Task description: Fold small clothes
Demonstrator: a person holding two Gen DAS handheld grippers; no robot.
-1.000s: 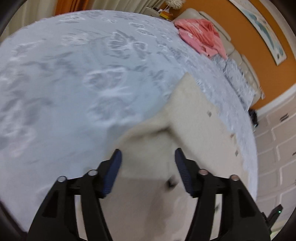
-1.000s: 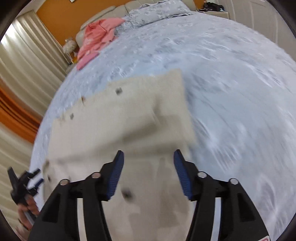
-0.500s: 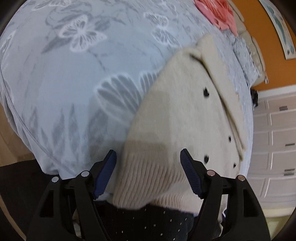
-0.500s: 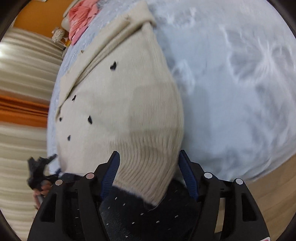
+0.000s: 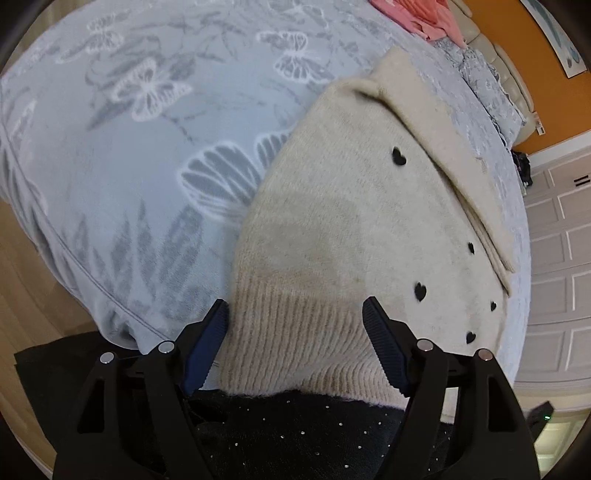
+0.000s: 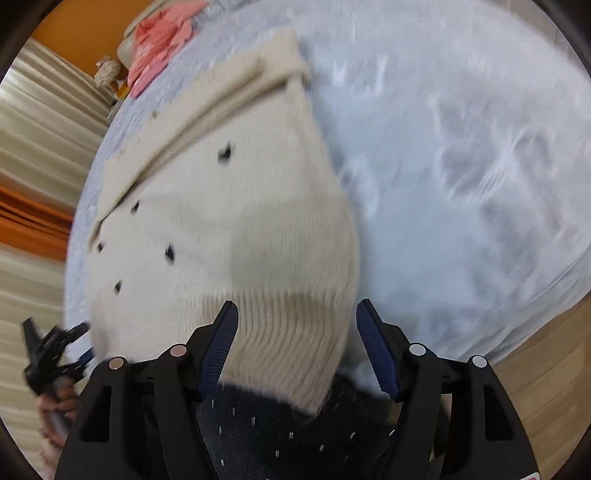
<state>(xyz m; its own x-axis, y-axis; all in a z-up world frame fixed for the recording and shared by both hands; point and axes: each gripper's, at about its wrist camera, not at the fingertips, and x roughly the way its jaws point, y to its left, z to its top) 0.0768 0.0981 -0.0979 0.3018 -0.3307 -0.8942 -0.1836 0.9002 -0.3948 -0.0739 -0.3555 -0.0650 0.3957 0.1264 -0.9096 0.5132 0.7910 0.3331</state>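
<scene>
A cream knitted sweater (image 5: 362, 229) with small black hearts lies on the bed, its ribbed hem at the near edge and a sleeve folded across its far side. It also shows in the right wrist view (image 6: 236, 221), blurred. My left gripper (image 5: 295, 347) is open, its jaws either side of the hem's left part, holding nothing. My right gripper (image 6: 295, 347) is open over the hem's right corner, holding nothing. The left gripper (image 6: 55, 354) shows at the left edge of the right wrist view.
The bed has a pale blue butterfly-print blanket (image 5: 140, 140). A pink garment (image 5: 417, 14) lies at the far end, also in the right wrist view (image 6: 159, 40). Dark speckled clothing (image 5: 295, 428) is just below the hem. Wooden floor (image 6: 546, 369) lies past the bed edge.
Both grippers pulled back toward the near bed edge, from over the sweater's body to its ribbed hem. Over the last half second they hardly shifted. Both stayed open.
</scene>
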